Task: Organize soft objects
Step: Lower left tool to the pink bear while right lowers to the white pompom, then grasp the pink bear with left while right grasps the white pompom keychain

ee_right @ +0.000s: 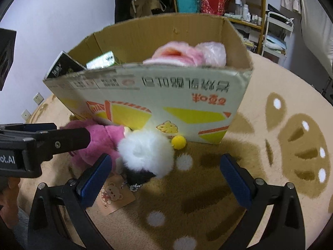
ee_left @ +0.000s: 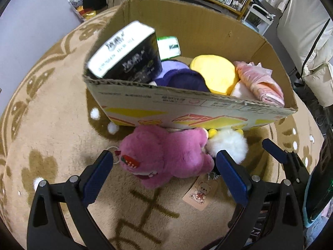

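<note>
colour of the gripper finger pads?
Dark blue, ribbed pads on black arms. Clearest in the right wrist view, on the right gripper.

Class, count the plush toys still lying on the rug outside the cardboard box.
2: a pink plush against the box's front wall, between the left tongs' open fingers, and a white plush touching its right side. Others may be hidden.

pink plush [ee_left: 166, 156] between spread fingers [ee_left: 97, 175]

Beige rug [ee_left: 52, 145], cardboard box [ee_left: 187, 108], pink plush [ee_left: 166, 156], white plush [ee_left: 226, 143]
</note>
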Tool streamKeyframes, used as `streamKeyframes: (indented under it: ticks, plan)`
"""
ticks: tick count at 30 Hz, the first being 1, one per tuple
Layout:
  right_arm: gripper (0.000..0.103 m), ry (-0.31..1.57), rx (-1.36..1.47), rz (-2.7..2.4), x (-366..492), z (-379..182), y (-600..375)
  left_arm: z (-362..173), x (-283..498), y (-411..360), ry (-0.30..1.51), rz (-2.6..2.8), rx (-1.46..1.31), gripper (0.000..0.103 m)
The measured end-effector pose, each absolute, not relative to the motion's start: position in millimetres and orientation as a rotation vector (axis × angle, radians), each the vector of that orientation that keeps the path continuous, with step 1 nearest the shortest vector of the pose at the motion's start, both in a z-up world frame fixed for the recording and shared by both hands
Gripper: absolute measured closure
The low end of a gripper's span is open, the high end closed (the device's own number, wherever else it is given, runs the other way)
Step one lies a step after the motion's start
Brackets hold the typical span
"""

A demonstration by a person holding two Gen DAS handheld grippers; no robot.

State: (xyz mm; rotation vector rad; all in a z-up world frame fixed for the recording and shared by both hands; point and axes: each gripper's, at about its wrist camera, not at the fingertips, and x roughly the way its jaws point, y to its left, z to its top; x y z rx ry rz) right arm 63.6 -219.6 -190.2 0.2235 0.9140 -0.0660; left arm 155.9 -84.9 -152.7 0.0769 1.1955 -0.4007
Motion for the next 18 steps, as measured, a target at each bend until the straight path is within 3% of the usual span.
streamKeyframes:
  ticks: [16,18]
  plan:
    - [0.000,0.950,0.223,-0.069,79.3,-213.4,-223.5,-184.3,169.8,-102.7,1.246,-0.361,0.153,0.005]
    - [0.004,0.949,0.210,-0.062,80.4,-213.6,-221.3,-187.7,170.1,-104.1,1.248,-0.355,0.162,0.005]
